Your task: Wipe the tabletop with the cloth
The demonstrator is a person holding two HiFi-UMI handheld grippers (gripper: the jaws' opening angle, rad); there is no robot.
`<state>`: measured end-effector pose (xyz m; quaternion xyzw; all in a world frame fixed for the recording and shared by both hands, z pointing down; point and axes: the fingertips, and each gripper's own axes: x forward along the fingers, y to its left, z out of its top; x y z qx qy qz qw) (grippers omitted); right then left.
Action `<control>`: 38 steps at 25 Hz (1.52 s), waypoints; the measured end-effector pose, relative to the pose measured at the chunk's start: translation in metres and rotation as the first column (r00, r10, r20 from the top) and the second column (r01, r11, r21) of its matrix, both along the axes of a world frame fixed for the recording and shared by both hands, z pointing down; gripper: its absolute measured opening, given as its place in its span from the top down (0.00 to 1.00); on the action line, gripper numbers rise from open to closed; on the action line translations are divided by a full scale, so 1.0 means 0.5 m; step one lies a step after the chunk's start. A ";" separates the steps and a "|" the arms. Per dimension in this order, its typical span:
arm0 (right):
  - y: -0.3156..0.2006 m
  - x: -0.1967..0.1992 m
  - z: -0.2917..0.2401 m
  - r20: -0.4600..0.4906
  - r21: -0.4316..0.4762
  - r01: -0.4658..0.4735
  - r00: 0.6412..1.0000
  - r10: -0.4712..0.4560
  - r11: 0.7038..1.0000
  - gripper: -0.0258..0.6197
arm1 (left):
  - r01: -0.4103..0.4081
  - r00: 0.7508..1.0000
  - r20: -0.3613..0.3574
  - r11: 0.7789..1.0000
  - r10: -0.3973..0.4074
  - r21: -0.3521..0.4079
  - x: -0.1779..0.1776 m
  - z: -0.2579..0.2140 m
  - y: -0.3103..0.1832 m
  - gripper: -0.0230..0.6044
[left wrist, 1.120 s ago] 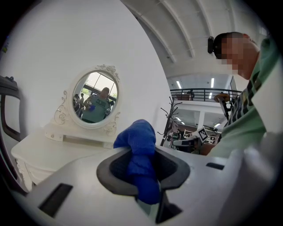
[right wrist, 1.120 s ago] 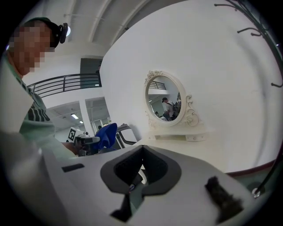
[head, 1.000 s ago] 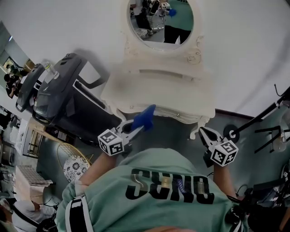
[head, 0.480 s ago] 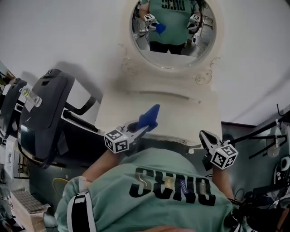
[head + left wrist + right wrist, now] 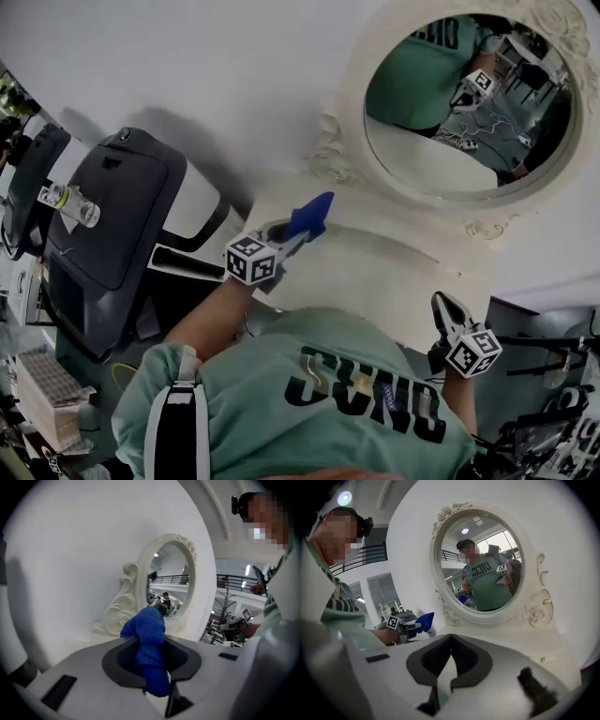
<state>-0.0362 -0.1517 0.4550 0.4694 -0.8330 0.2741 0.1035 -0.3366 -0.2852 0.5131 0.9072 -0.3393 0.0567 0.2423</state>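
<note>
White tabletop [image 5: 394, 272], cloth [image 5: 309, 217] lengthwise toward mirror [image 5: 469, 103].

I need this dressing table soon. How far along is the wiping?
Done: the blue cloth is gripped in the left tongs. In hand: it is held over the white tabletop near the mirror, not visibly pressed down. Left: the wiping itself. The right tongs are shut, empty.

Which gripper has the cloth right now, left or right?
The left gripper: its jaws are clamped on the blue cloth. The right gripper has its jaws together with nothing between them.
</note>
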 end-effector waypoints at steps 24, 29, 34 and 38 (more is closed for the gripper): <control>-0.087 -0.026 0.119 -0.159 -0.259 -0.020 0.987 -0.022 0.966 0.94 | 0.145 0.455 0.884 0.971 0.105 -0.190 -0.317 0.515 -0.512 0.80; -0.098 -0.051 0.124 -0.139 -0.240 0.069 0.985 -0.105 0.968 0.94 | -0.002 0.329 0.927 0.982 0.180 -0.190 -0.316 0.506 -0.384 0.82; -0.070 -0.059 0.118 -0.097 -0.209 0.190 0.972 -0.214 0.959 0.94 | 0.025 0.369 0.900 0.965 0.233 -0.260 -0.344 0.499 -0.081 0.82; -0.035 -0.050 0.122 -0.053 -0.196 0.290 0.951 -0.305 0.937 0.94 | 0.157 0.413 0.882 0.936 0.227 -0.314 -0.404 0.487 0.173 0.82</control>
